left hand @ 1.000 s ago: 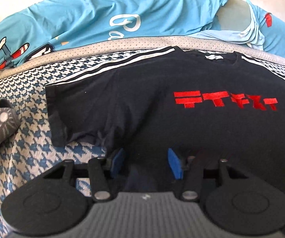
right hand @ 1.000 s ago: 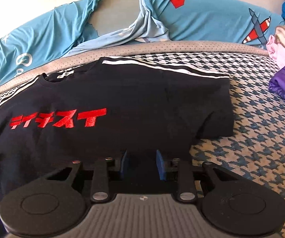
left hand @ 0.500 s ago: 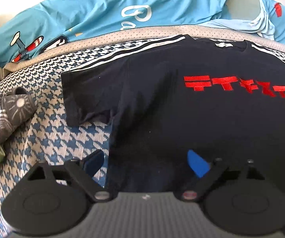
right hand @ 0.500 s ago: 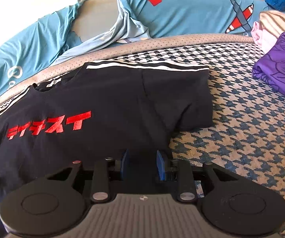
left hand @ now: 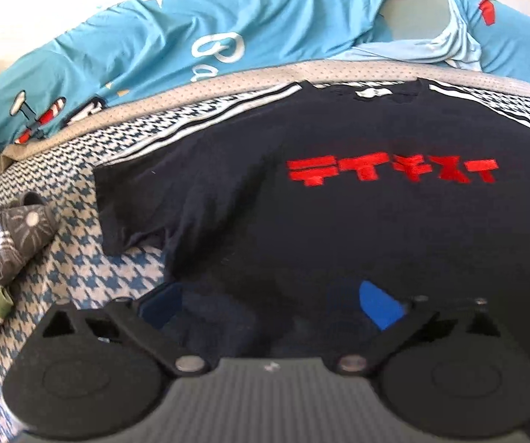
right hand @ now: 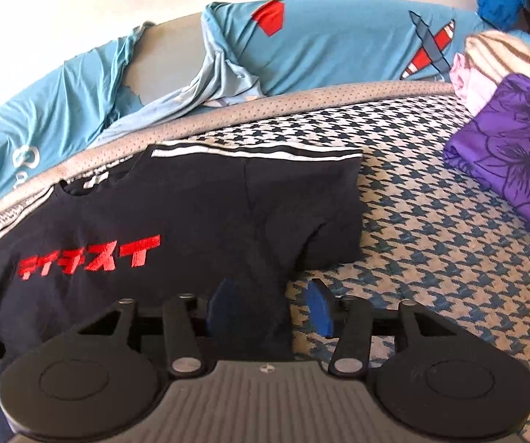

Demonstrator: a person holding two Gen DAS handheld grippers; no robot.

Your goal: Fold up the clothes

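Bed surface (right hand: 431,258): houndstooth cover, with blue printed bedding (left hand: 191,37) along 12 o'clock in both views.
Black T-shirt (left hand: 301,221): lies flat, front up, red lettering (left hand: 390,170) showing, collar toward 12 o'clock, both sleeves spread. We see no fold in it; this fits either a shirt just laid out or one reopened.
Left gripper (left hand: 268,302): jaws spread wide, holding nothing, low over the shirt's left side seam at 6 o'clock.
Right gripper (right hand: 268,304): jaws parted, holding nothing, straddling the shirt's right side edge, one pad over cloth, one over cover.
Technique, our judgement: if a side fold follows, we pinch one layer edge only, at matching heights, and keep the cloth taut between both hands.
Left view only: grey patterned garment (left hand: 10,232) at 9 o'clock, left sleeve (left hand: 132,203).
Right view only: purple folded cloth (right hand: 512,144) at 2 o'clock, striped cloth (right hand: 501,48) behind it, right sleeve (right hand: 309,199).
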